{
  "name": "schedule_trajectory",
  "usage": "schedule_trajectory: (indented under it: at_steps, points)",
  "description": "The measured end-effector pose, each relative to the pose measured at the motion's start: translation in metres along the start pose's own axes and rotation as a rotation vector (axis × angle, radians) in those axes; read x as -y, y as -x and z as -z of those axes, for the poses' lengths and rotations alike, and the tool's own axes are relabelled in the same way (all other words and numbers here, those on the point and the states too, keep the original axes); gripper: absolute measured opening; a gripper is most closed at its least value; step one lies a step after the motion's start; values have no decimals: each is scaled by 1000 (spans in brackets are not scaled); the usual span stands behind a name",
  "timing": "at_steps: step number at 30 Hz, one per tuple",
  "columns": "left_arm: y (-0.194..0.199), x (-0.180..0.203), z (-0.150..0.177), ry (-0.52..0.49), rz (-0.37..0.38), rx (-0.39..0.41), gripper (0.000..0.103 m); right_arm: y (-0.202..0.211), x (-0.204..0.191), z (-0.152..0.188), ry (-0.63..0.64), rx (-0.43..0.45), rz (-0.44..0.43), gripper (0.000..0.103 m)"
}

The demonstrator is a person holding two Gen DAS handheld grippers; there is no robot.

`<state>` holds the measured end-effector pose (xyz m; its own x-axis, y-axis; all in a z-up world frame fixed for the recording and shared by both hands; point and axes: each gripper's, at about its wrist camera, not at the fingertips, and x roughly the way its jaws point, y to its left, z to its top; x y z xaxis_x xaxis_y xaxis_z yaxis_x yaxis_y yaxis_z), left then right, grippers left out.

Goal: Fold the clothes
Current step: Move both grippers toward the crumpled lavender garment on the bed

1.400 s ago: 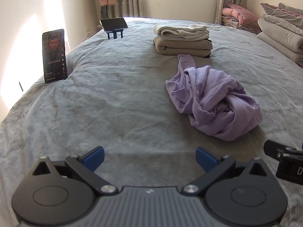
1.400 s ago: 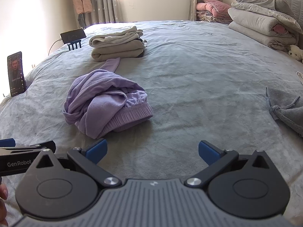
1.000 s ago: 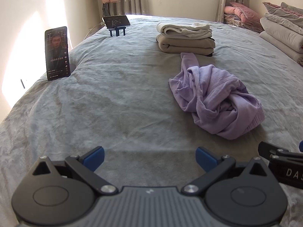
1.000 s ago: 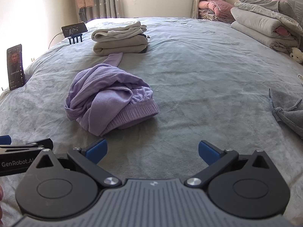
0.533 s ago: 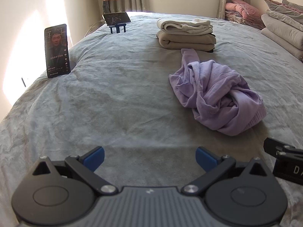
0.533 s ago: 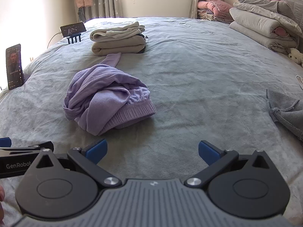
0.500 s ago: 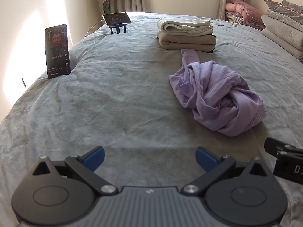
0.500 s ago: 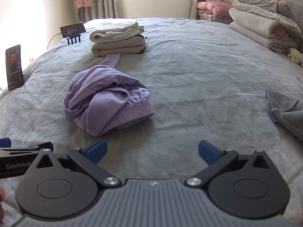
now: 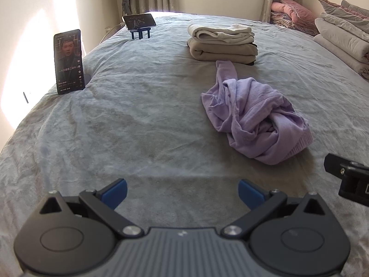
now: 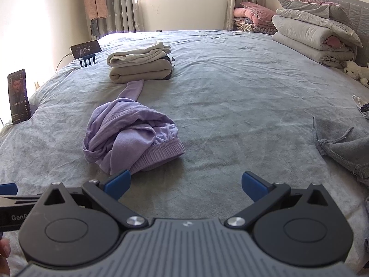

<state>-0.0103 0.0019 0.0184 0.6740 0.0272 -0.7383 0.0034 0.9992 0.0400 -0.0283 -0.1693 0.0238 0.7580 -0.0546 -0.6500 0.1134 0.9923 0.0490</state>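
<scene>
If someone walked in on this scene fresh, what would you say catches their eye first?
Most striking is the crumpled lilac knit sweater heaped in the middle of the grey bedspread, one sleeve stretching toward the neat stack of folded beige clothes behind it. On the bed's left edge, an upright black phone with a lit screen stands out. Both the left gripper and the right gripper hover open and empty in front of the sweater.

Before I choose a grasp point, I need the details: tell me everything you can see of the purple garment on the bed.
The purple garment is a soft lilac knit, crumpled in a loose heap on the grey bedspread, not yet folded. A ribbed hem faces the grippers; one sleeve stretches away toward the folded beige stack, ending right at its base. Neither open gripper touches it.
</scene>
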Motion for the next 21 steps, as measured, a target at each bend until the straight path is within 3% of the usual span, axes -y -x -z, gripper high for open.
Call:
schedule_trajectory:
  at_steps: [21]
  points:
    - [6,-3,0,6,-11,28,103,-3,0,4,-59,-51,-62,103]
